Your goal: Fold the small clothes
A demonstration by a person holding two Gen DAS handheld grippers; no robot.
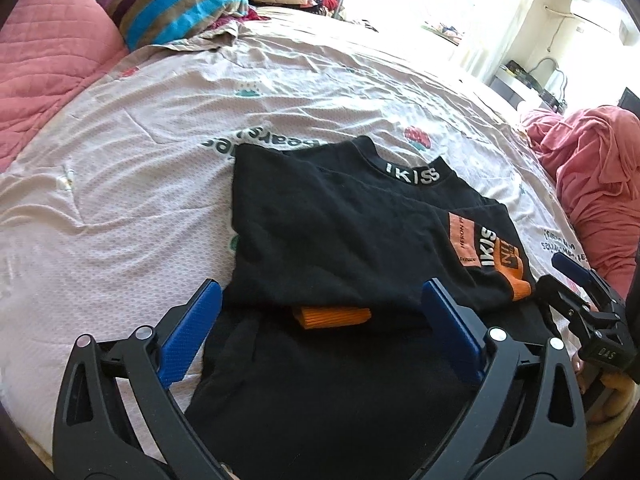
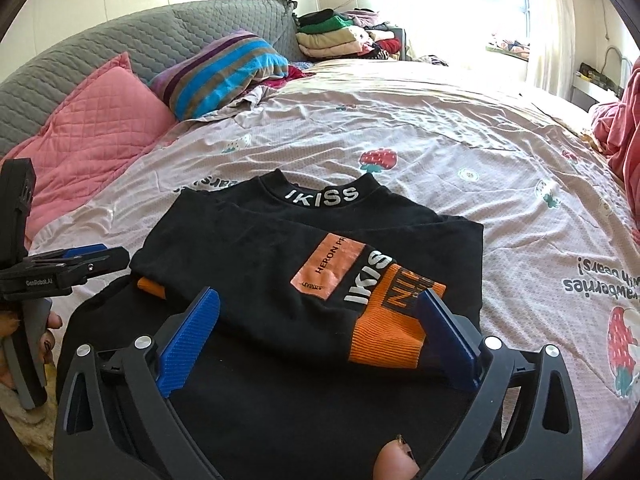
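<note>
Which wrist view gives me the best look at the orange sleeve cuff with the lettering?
The right wrist view: the orange cuff lies close and whole between the open right gripper's fingers, lettering readable. In the left wrist view the same cuff sits small near the right edge, seen at an angle and only partly.

The black top [image 2: 280, 240] bears "IKISS" in white on its collar [image 2: 324, 197] and again on its sleeve, beside an orange patch [image 2: 326, 266] reading "HERON PR…". The bedsheet [image 2: 480, 152] carries upside-down print, partly legible: "strawberries with bears!". "GenRobot.AI" stands on the left tongs [image 2: 98, 258]; "DAS" on the right tongs [image 1: 560, 276].
</note>
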